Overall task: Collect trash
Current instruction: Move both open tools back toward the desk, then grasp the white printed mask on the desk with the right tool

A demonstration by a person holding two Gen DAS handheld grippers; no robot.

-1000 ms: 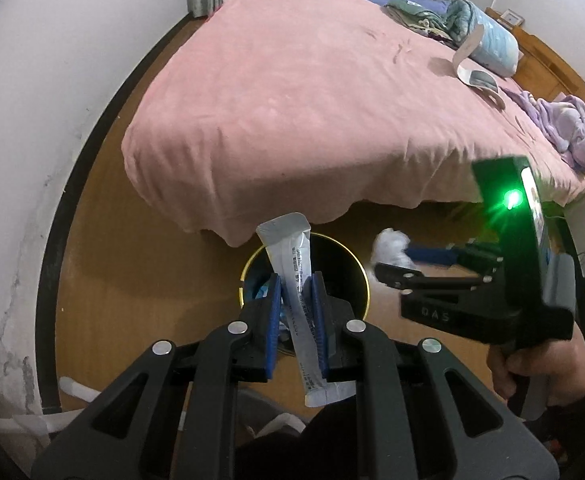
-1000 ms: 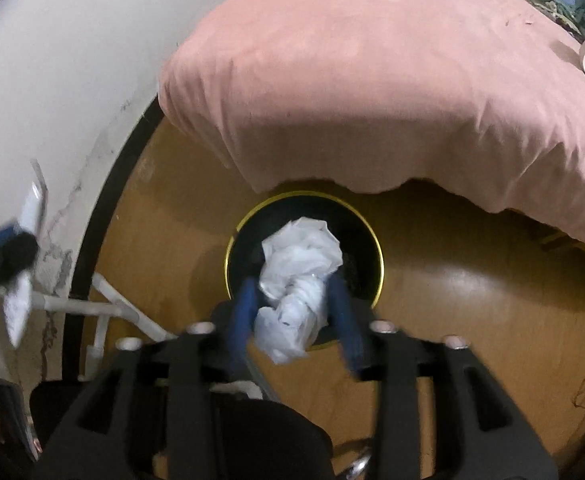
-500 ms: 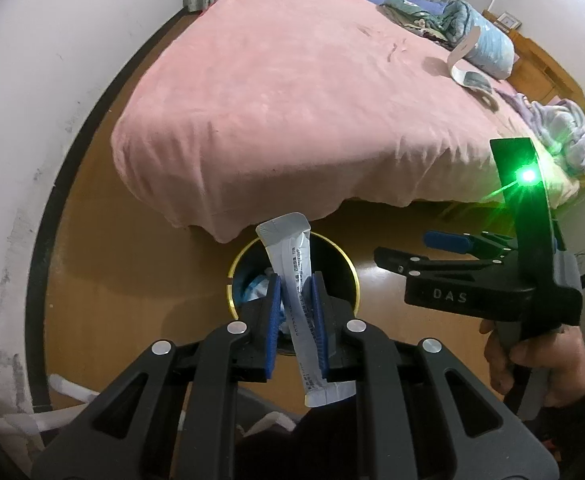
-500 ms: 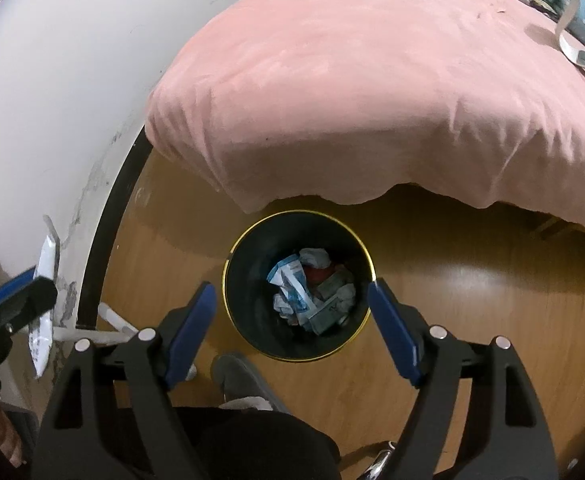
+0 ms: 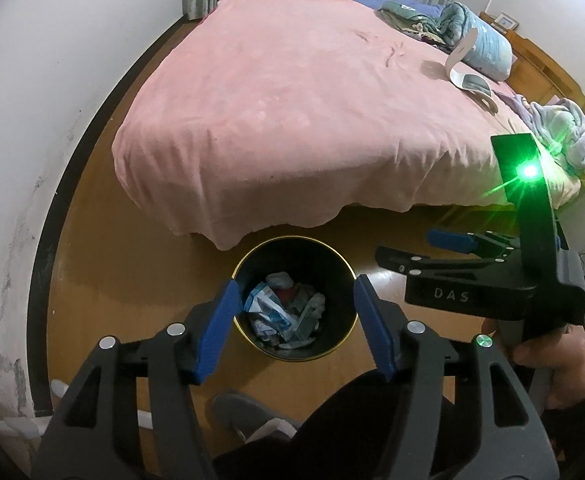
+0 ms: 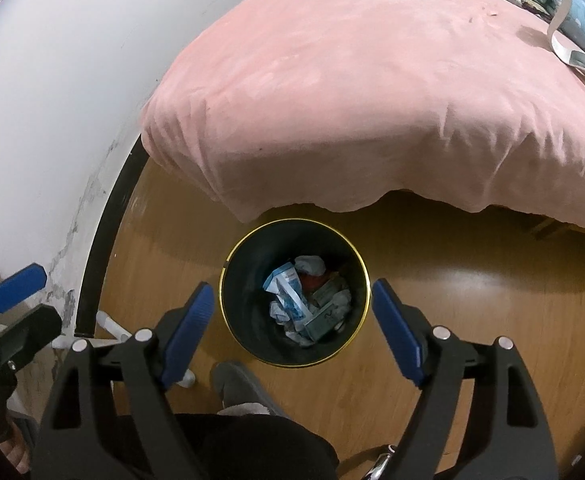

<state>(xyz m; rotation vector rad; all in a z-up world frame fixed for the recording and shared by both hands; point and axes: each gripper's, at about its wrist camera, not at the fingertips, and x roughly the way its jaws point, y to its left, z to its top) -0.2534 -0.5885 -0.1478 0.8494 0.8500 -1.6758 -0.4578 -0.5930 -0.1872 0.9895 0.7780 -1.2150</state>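
Both wrist views look steeply down at a round black trash bin [image 5: 334, 258] with a gold rim, standing on the wooden floor [image 6: 472, 292] just off the corner of a bed under a pink blanket [image 5: 292, 120]. The left tongs [image 5: 294, 328] hang above the bin with the 2 blue pads [image 5: 216, 328] set apart and their jaws opening; nothing lies between them, and the bin mouth shows through the gap. The right tongs [image 6: 292, 332] are likewise spread wide over the bin, with nothing between the pads [image 6: 398, 332]. The collected trash [image 6: 306, 304] lies at the bottom of the bin: crumpled white paper, a blue-and-white wrapper and a greenish packet, heaped together. In the left wrist view the right tongs appear from the side at right, carried by a hand [image 5: 552, 364], with a green light [image 5: 529, 171] glowing on the upright black part. A curled white strip [image 5: 466, 68] rests on the far part of the bed beside bundled bedding [image 5: 452, 24]. A grey slipper [image 6: 238, 384] stands on the floor just beside the bin, on its near side.
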